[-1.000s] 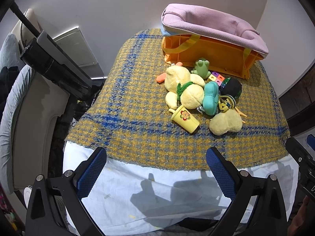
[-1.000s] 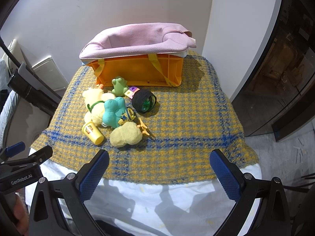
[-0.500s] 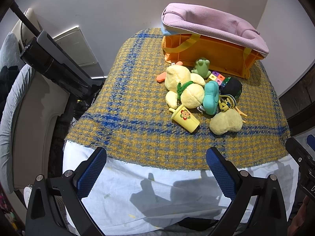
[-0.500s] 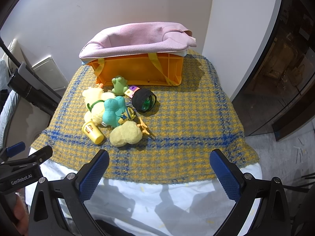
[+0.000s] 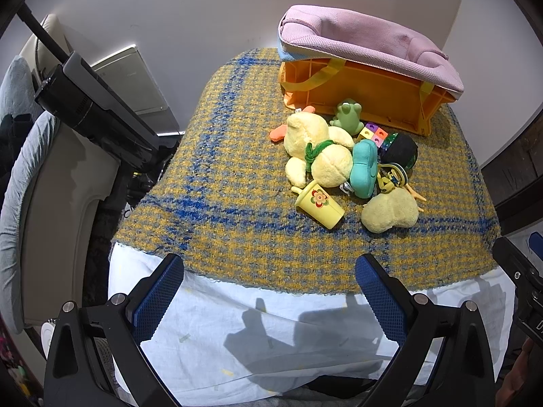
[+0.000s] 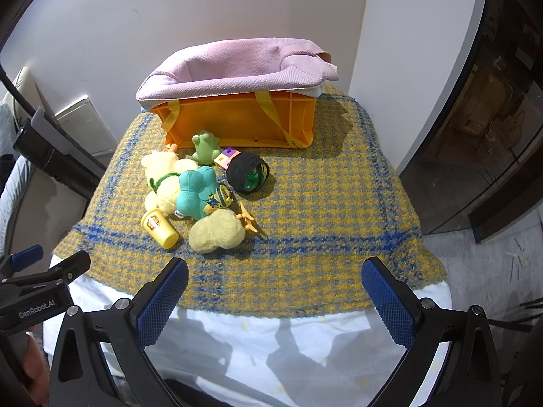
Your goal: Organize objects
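Both tools hung back at the near edge of the table point(image 6: 339, 203), and neither had touched a thing. The left hand-held gripper point(image 5: 269, 291) was spread wide with nothing between its blue pads point(image 5: 156, 296), poised over the white sheet point(image 5: 271, 322) below the plaid blanket point(image 5: 220, 169). The right hand-held gripper point(image 6: 275, 296) was spread just as wide and just as empty. In the right wrist view the toy pile sat at about 11 o'clock from that gripper, well apart from it. The orange crate point(image 6: 237, 123) stood at the far side, at 12 o'clock, with a pink cloth point(image 6: 234, 64) draped over its top. Right in front of the crate sat the green frog point(image 6: 204, 147), and just beside it at 3 o'clock lay the coloured cube block point(image 6: 227, 158). The black ball point(image 6: 248, 176) rested at the pile's right edge, touching that block. The teal plush point(image 6: 193, 191) lay in the middle, pressed against the yellow plush with the green bow point(image 6: 163, 169) at its 9 o'clock. A small yellow-and-blue figure point(image 6: 222, 198) lay tucked against the teal one. Nearest the grippers, the yellow cup point(image 6: 159, 229) lay on its side, and the pale yellow plush point(image 6: 217, 232) lay just beside it at 3 o'clock. In the left wrist view the same heap showed at about 1 o'clock, with an orange piece point(image 5: 279, 133) poking out at its far left.
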The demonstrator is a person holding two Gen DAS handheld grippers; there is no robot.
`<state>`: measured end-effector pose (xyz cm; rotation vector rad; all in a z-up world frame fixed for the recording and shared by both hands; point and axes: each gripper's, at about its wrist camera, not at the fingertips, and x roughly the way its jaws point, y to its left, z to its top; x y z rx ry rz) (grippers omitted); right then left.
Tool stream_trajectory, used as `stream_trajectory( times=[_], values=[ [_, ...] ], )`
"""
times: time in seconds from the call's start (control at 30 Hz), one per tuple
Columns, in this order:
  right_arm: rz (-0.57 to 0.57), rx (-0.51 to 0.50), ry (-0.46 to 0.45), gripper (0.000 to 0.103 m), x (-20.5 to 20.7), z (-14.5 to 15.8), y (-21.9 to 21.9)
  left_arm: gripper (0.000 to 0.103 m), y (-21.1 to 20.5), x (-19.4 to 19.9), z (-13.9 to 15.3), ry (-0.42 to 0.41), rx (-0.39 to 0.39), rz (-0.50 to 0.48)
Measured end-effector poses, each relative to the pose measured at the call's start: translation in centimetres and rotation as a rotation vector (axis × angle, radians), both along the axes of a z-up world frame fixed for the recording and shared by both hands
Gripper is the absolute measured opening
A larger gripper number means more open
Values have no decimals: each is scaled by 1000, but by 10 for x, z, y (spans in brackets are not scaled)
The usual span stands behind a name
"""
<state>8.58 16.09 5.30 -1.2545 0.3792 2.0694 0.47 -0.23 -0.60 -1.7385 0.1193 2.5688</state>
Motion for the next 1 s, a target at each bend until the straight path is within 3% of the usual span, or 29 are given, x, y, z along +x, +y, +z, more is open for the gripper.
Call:
stream_trajectory(
  times=[1.0],
  values=[
    [-41,3,-1,102,0,0,-1,103,5,-2,2,10,17,-35]
  ],
)
